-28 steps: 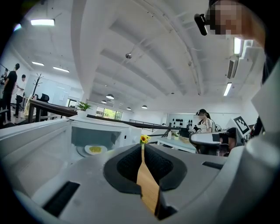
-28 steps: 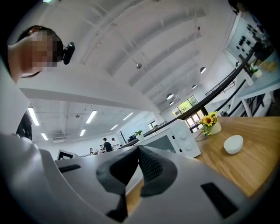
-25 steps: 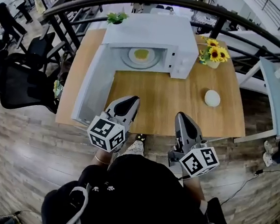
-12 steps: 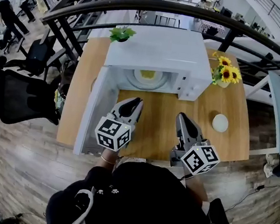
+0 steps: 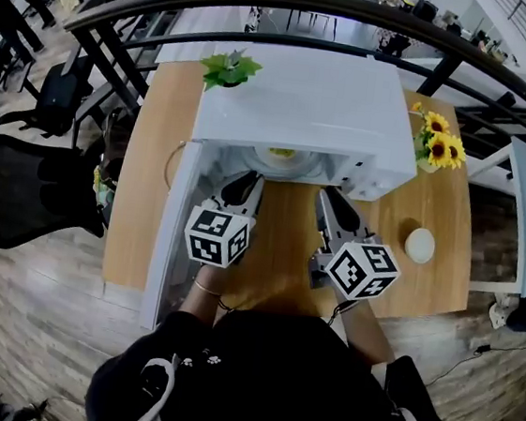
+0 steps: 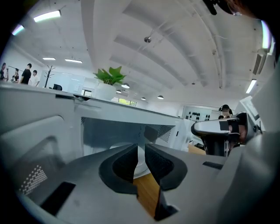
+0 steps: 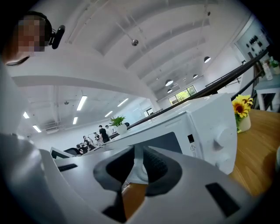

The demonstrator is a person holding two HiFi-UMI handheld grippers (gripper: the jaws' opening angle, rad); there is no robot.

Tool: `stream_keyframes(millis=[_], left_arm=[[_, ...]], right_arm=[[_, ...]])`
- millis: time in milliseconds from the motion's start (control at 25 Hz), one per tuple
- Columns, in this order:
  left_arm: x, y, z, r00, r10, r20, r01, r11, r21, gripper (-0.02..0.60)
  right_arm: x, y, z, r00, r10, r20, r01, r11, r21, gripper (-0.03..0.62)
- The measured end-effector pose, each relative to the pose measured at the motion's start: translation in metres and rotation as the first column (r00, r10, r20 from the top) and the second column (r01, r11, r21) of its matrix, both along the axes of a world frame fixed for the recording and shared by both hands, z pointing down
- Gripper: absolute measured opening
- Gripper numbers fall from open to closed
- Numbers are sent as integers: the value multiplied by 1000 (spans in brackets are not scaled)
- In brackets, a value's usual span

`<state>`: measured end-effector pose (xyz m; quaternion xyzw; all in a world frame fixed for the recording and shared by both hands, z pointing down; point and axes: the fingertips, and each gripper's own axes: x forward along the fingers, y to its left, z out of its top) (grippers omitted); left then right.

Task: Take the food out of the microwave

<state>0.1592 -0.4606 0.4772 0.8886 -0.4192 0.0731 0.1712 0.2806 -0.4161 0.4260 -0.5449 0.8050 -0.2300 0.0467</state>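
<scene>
A white microwave (image 5: pixel 304 96) stands on the wooden table (image 5: pixel 149 173) with its door (image 5: pixel 174 232) swung open to the left. Inside, only the edge of a white plate with yellow food (image 5: pixel 282 154) shows under the top. My left gripper (image 5: pixel 243 187) has its tips at the left of the opening, jaws nearly together and empty. My right gripper (image 5: pixel 331 203) is at the right of the opening, also shut and empty. In the left gripper view the left gripper (image 6: pixel 141 151) points into the cavity at the plate (image 6: pixel 114 145). The right gripper (image 7: pixel 138 153) faces the microwave (image 7: pixel 205 127).
A vase of sunflowers (image 5: pixel 437 145) stands right of the microwave and a small potted plant (image 5: pixel 230 67) at its back left. A round white object (image 5: pixel 419 244) lies on the table to the right. A black railing (image 5: pixel 268 3) runs behind; a black office chair (image 5: pixel 20 187) is left.
Both grippers have moved forward from the table's near edge to the microwave opening. The view has closed in, so the microwave top now hides most of the plate.
</scene>
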Motion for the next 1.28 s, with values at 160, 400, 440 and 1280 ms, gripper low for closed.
stream_keyframes(millis=[160, 400, 440, 1280], left_arm=[[0, -25, 19, 1000, -19, 11, 20, 999, -36, 32], [3, -52, 50, 998, -42, 36, 46, 993, -104, 119], [5, -57, 55, 998, -45, 49, 50, 992, -113, 142], [12, -99, 115, 993, -52, 103, 80, 955, -286, 221]], right_arm=[[-9, -31, 24, 1000, 10, -26, -12, 998, -58, 81], [-10, -66, 62, 997, 73, -16, -75, 985, -157, 109], [-10, -71, 68, 997, 81, -19, -83, 982, -172, 113], [-1, -136, 156, 968, 158, -195, -220, 908, -357, 214]])
